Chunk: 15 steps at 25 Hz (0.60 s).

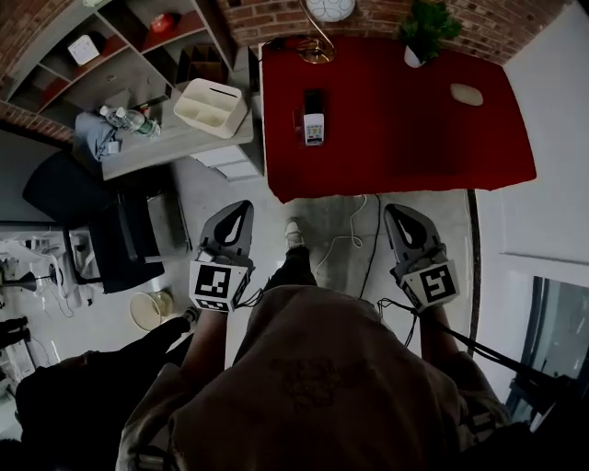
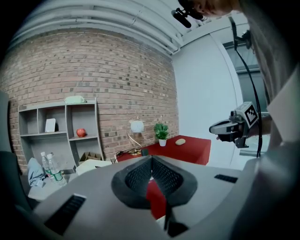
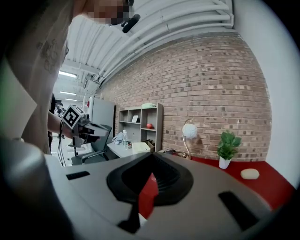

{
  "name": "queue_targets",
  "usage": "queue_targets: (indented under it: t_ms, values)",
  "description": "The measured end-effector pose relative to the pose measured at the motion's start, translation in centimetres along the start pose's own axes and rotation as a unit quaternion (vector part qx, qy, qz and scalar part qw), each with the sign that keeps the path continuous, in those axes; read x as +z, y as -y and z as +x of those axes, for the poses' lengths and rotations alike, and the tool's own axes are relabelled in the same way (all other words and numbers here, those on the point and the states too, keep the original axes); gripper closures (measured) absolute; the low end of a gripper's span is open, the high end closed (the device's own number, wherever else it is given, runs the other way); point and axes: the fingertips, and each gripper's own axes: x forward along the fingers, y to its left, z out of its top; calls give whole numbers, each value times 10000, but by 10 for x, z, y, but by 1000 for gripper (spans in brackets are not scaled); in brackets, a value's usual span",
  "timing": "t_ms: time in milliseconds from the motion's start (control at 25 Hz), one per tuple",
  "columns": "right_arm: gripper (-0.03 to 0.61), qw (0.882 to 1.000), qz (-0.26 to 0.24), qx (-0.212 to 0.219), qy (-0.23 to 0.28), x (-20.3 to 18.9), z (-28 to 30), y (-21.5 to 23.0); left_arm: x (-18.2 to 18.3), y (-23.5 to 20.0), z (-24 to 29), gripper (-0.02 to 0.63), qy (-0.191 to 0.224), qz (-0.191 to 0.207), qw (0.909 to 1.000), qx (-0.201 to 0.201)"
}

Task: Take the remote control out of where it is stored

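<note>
Clearly the red table [image 1: 405, 138] is where the work lies: it stands far ahead against the brick wall, and the remote control [image 1: 314, 129] sits on its left part, well apart from both grippers. The remote shows as a small pale slab with a dark piece just beyond it. That piece may be its holder, though it is too small to tell how the remote is seated. I judge it a light, stiff plastic bar with smooth, rather slippery faces. The long side edges offer the surest hold, taken away from the buttons and drawn along its own length so that a holder does not tip. The left gripper [image 1: 243, 208] and the right gripper [image 1: 396, 212] hang near the person's body, over the floor. Each has its jaws pressed together with nothing between them, so one must spread before it can take anything. Left of the table a grey desk [image 1: 175, 138] stands below a shelf unit [image 1: 110, 64], with a black chair [image 1: 92, 207] nearer, and none of them lies in the way. On the desk a cream organiser [image 1: 211, 107] rests close to the table's left edge, beside water bottles [image 1: 126, 118]. Along the table's far side are a globe lamp [image 1: 316, 51], nearest the remote, and to the right a potted plant [image 1: 425, 28] and a pale oval object [image 1: 467, 94], all apart from it. A white cable [image 1: 350, 237] trails on the floor between the person and the table and could catch a foot.
</note>
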Motion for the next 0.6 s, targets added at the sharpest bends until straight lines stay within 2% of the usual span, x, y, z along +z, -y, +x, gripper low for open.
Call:
queue_targets:
  t_ms: [160, 360, 600]
  values:
    - [566, 9995, -308, 32, -39, 15, 39, 4, 4, -31, 25, 603, -8, -52, 9999, -114]
    - [566, 9996, -245, -102, -134, 24, 72, 14, 13, -65, 51, 603, 48, -39, 10000, -70]
    - [566, 9995, -225, -223, -50, 39, 115, 27, 23, -96, 80, 603, 137, 86, 9990, -417]
